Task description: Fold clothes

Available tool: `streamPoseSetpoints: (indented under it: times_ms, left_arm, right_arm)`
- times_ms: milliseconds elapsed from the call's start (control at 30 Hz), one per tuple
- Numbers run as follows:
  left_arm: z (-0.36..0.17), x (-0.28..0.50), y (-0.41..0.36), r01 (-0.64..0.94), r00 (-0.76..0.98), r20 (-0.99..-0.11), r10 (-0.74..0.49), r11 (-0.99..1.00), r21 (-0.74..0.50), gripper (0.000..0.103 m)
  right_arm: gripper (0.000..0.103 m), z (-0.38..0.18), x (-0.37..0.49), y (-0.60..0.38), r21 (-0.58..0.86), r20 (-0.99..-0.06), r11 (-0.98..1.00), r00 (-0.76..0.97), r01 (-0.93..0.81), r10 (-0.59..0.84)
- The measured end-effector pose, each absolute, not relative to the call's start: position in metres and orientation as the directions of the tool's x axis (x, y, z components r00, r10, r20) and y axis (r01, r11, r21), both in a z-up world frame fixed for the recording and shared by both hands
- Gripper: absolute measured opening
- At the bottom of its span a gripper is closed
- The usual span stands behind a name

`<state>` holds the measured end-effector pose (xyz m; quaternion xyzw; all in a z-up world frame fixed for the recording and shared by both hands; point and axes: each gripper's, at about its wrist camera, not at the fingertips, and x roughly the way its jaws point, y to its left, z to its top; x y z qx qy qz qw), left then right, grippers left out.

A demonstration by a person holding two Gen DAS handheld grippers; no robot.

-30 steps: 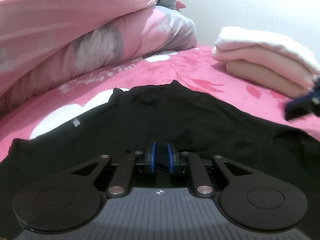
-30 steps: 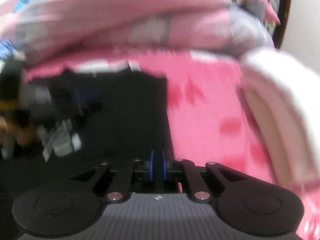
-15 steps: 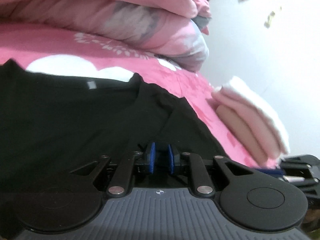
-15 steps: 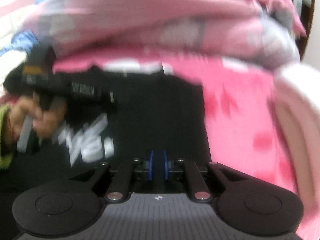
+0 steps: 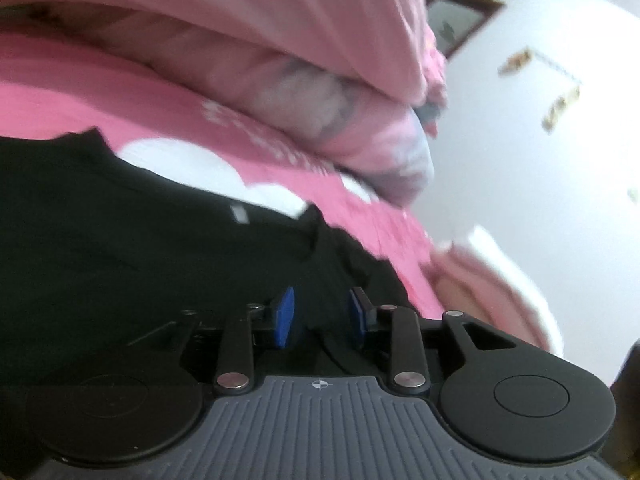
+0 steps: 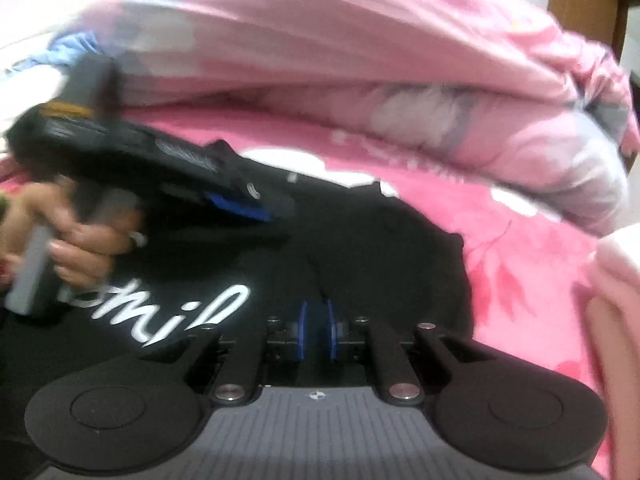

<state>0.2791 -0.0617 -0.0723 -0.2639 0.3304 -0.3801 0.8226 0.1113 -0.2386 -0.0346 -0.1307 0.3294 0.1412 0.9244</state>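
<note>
A black shirt [image 5: 120, 240] with white script lettering [image 6: 160, 316] lies spread on the pink bed sheet [image 6: 520, 260]. My left gripper [image 5: 320, 314] is open just over the shirt's right part, with black cloth showing in the gap between its blue pads. The right wrist view shows that left gripper [image 6: 256, 208] held by a hand [image 6: 80, 248], hovering over the shirt's far left. My right gripper [image 6: 316, 332] is shut on the black shirt, near the shirt's near edge, and a crease runs from it into the cloth.
A bunched pink and grey quilt [image 6: 360, 60] rises behind the shirt. A folded stack of pale pink and white clothes [image 5: 500, 280] sits to the right on the bed, by a white wall [image 5: 540, 160]. Both views are motion-blurred.
My left gripper's pads have spread apart from their earlier pinch, and its view has rolled and swung left. The right view has steadied, with the white lettering now nearer.
</note>
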Motion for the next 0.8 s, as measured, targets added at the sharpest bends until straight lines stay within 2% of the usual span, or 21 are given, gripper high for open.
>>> streamPoseSetpoints:
  times_ms: [167,200,267,633,800]
  left_arm:
    - [-0.079,0.291,-0.044,0.371,0.512,-0.300,-0.805,0.522,-0.768,0.030]
    - [-0.079,0.292,-0.042,0.362,0.513,-0.295,-0.806,0.515,-0.777,0.031]
    - [-0.079,0.292,-0.040,0.356,0.517,-0.291,-0.805,0.511,-0.782,0.030]
    - [-0.078,0.290,-0.038,0.367,0.524,-0.271,-0.808,0.501,-0.784,0.031]
    - [-0.079,0.291,-0.036,0.360,0.530,-0.265,-0.806,0.496,-0.790,0.031]
  right_arm:
    - [0.009,-0.041,0.116,-0.222,-0.177,-0.655,0.892,0.726,-0.416,0.209]
    - [0.009,-0.039,0.123,-0.224,-0.188,-0.645,0.903,0.743,-0.385,0.182]
    - [0.009,-0.037,0.138,-0.227,-0.208,-0.624,0.922,0.770,-0.327,0.132]
    - [0.008,-0.041,0.173,-0.233,-0.154,-0.636,0.949,0.763,-0.274,0.117]
    - [0.008,-0.042,0.178,-0.232,-0.122,-0.633,0.946,0.758,-0.300,0.159]
